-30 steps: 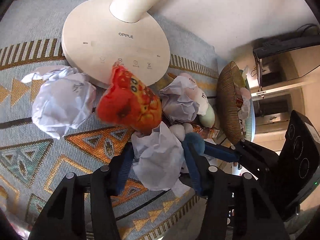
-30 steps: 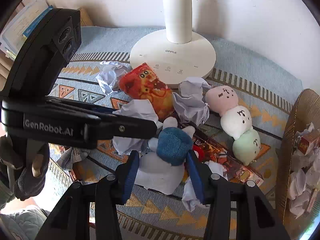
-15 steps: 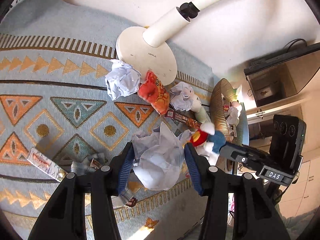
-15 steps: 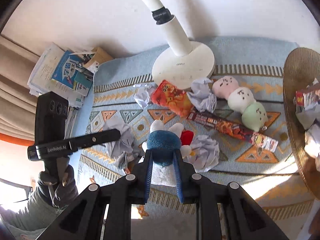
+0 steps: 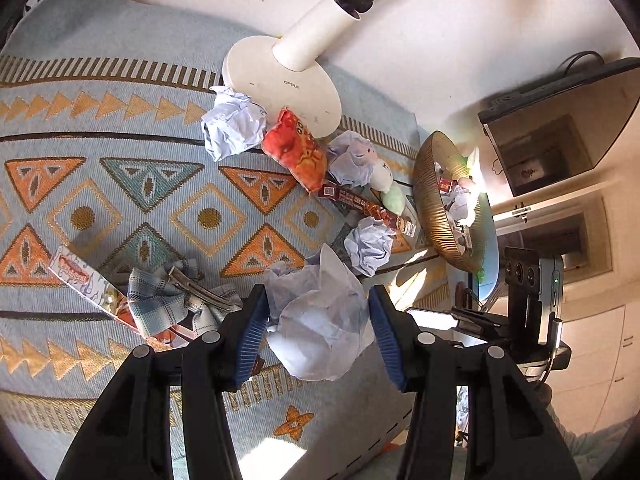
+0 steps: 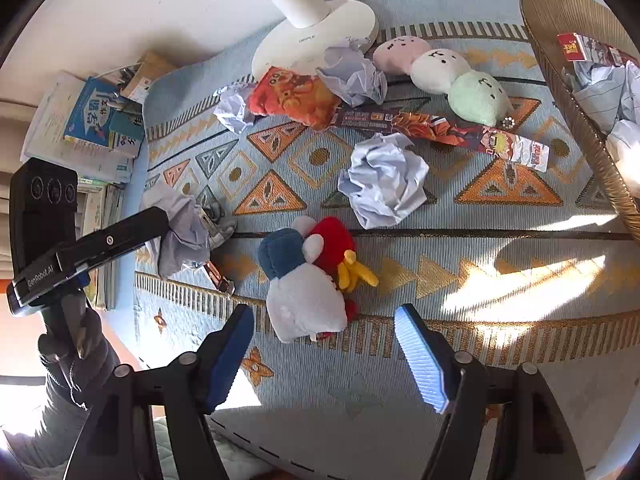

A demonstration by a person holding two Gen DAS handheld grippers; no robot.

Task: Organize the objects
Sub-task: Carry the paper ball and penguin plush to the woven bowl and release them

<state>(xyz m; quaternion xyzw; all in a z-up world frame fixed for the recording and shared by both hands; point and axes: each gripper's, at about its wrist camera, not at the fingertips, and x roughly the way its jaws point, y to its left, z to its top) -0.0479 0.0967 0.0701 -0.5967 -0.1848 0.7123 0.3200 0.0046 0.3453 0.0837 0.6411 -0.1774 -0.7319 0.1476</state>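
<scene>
My left gripper [image 5: 317, 298] is shut on a crumpled white paper ball [image 5: 324, 328], held above the patterned rug [image 5: 120, 200]. In the right wrist view this left gripper [image 6: 160, 216] shows at the left with the paper [image 6: 182, 228] in it. My right gripper [image 6: 326, 350] is open, with nothing between its blue pads. Just ahead of it a blue, white and red plush toy [image 6: 306, 288] lies on the rug. Another crumpled paper ball [image 6: 384, 180] rests beyond the toy. A woven gold basket [image 6: 560, 60] holding paper and small boxes stands at the right.
A white lamp base [image 6: 312, 48] stands at the back, with an orange plush [image 6: 292, 96], more paper balls, a pink, white and green plush [image 6: 440, 68] and a long printed box [image 6: 440, 130] before it. Books [image 6: 92, 120] lie left. A checked cloth [image 5: 160, 292] lies near the rug's edge.
My right gripper has opened and let go of the plush toy, which now lies on the rug. My left gripper has drawn back slightly, still holding the paper ball.
</scene>
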